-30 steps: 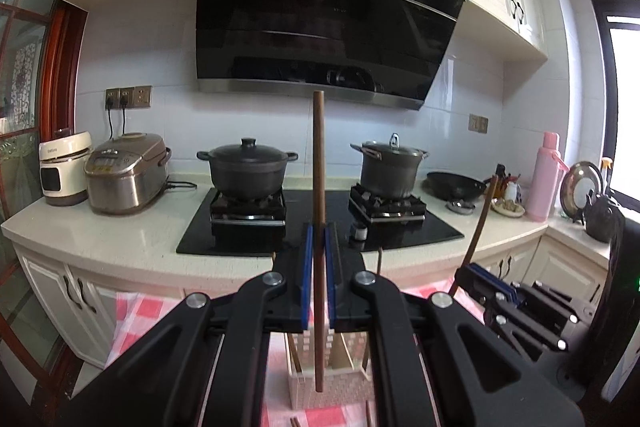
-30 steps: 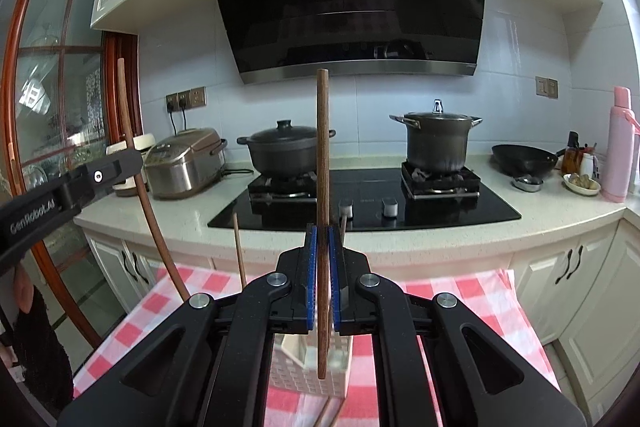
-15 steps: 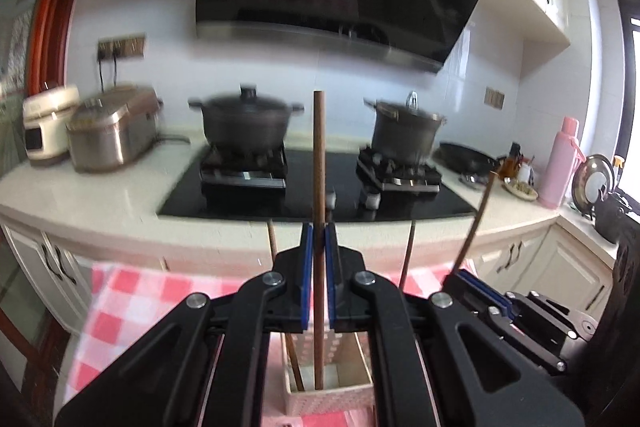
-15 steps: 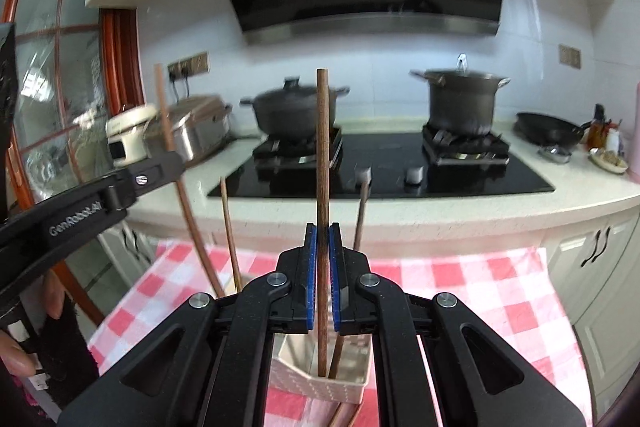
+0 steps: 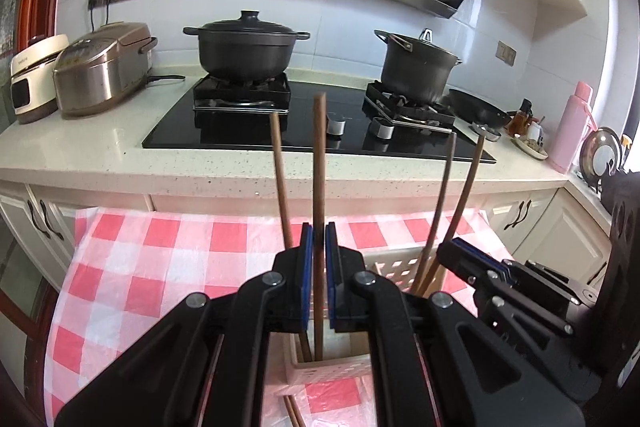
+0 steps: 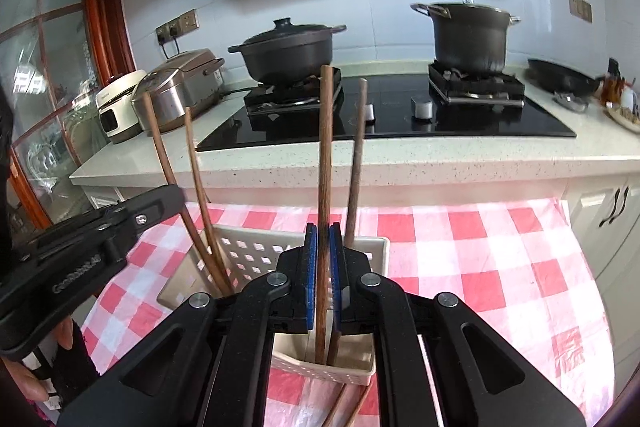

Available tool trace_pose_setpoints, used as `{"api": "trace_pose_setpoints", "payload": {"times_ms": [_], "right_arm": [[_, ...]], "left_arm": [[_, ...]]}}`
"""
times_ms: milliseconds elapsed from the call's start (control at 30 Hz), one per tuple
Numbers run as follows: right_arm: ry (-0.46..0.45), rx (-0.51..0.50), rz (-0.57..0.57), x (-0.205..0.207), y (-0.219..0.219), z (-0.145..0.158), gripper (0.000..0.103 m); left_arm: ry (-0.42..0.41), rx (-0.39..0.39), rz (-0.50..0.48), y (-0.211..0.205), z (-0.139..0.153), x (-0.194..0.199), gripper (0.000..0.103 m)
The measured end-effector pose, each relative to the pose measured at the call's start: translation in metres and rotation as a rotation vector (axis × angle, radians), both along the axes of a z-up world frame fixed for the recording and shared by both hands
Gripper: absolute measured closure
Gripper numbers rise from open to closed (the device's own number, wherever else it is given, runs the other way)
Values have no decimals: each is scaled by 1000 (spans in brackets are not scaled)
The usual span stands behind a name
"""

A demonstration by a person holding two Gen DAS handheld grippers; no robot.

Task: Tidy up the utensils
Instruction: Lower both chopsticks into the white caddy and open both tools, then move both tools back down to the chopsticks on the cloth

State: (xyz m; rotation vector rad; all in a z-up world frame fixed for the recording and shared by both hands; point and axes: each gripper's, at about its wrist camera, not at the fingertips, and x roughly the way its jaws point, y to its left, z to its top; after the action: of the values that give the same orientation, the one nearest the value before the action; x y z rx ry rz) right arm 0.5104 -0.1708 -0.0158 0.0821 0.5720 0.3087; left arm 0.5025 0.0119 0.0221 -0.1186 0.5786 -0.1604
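Chopsticks, one per gripper, both upright, lower ends inside white slotted basket [image 6: 256, 251] on checkered cloth [image 5: 160, 267]. Left gripper [image 5: 316, 247] level over basket's left end, pads clamped on left chopstick [image 5: 319, 163]. Right gripper [image 6: 323, 251] likewise, clamped on right chopstick [image 6: 325, 147]. Loose chopsticks [image 6: 196, 167] leaning in basket.

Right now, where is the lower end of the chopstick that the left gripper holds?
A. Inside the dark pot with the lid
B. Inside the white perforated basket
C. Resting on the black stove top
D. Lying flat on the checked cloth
B: in the left wrist view, the left gripper is shut on an upright chopstick, and its lower end goes down past the rim of the white basket.
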Motion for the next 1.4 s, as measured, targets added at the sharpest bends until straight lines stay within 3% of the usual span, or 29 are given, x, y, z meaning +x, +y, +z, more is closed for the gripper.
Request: {"api": "trace_pose_setpoints", "payload": {"times_ms": [100, 167, 267, 433, 667, 800, 1000, 1400], "right_arm": [[-1, 5, -8, -1, -5, 1, 87], [-5, 11, -9, -3, -8, 3, 72], [-14, 13, -14, -10, -12, 6, 71], [-33, 23, -27, -29, -20, 12, 71], [-17, 18, -48, -59, -24, 3, 71], [20, 10, -65, -75, -24, -17, 71], [99, 12, -100, -89, -26, -53, 71], [209, -33, -151, -107, -18, -109, 71]], "left_arm": [[-24, 10, 15, 3, 6, -5, 87], [-47, 15, 28, 5, 11, -11, 78], [-70, 23, 44, 8, 17, -21, 74], [-117, 38, 89, 16, 25, -47, 57], [-201, 81, 184, 32, 26, -97, 20], [-214, 112, 229, 40, 16, -118, 8], [-169, 170, 266, 48, -17, -138, 5], [-1, 162, 273, 59, -91, -145, 5]]}}
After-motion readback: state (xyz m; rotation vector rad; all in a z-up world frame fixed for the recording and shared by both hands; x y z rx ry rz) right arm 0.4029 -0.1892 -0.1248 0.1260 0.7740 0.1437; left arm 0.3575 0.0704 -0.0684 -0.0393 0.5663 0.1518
